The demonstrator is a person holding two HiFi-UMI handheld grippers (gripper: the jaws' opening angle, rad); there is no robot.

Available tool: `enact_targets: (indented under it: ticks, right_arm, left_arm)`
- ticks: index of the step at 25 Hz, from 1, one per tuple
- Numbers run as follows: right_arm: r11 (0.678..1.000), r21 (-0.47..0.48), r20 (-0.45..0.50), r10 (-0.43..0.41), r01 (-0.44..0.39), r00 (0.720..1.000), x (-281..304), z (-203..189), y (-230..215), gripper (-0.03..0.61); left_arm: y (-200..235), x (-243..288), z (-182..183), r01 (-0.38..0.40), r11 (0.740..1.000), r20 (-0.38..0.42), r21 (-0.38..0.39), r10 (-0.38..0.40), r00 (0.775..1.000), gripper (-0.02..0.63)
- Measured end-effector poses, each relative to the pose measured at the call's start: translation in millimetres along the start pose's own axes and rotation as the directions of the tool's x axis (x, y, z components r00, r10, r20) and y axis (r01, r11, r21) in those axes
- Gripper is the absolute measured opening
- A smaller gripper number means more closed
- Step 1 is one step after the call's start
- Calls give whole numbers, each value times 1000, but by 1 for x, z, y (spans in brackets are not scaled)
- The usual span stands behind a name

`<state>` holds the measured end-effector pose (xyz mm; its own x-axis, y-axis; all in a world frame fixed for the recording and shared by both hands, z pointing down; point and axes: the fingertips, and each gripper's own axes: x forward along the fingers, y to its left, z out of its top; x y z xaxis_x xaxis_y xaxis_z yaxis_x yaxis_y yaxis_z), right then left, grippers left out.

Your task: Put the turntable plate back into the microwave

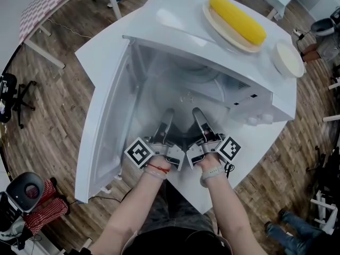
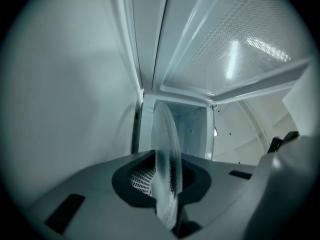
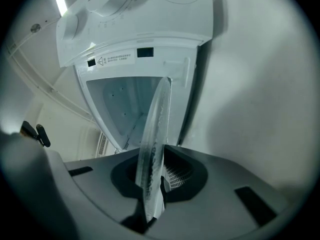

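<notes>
Left gripper (image 1: 168, 116) and right gripper (image 1: 197, 115) each pinch the turntable plate (image 2: 167, 164) rim. I see it inside the open microwave (image 1: 159, 20). Door (image 1: 106, 121) swung left; corn (image 1: 237, 20) on top.

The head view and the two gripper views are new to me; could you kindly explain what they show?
A person holds a two-jaw gripper in each hand. The head view comes from a camera on the person's head, looking down: the left gripper and right gripper reach into the open microwave. Each gripper view's camera rides on its gripper and looks along the jaws. Both grippers are shut on the glass turntable plate, seen edge-on there. On the white surface beyond lie a corn cob on a beige plate and a white dish.
</notes>
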<state>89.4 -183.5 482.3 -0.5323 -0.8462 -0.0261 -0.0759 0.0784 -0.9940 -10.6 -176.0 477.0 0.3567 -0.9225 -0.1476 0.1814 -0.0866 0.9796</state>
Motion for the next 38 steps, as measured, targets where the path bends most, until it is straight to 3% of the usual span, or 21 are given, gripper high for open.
enact_targets:
  ticks: [18,38]
  right_arm:
    - [1000,19,31,-15,15,999,12,16,1,43]
    - [999,-4,-19,-54,54,998,7,11,8,54]
  left_arm:
    - [2,-5,-13,-48,999,-80,18,49,996,37]
    - [5,18,-6,-52,998,-43,-43,50,998,37]
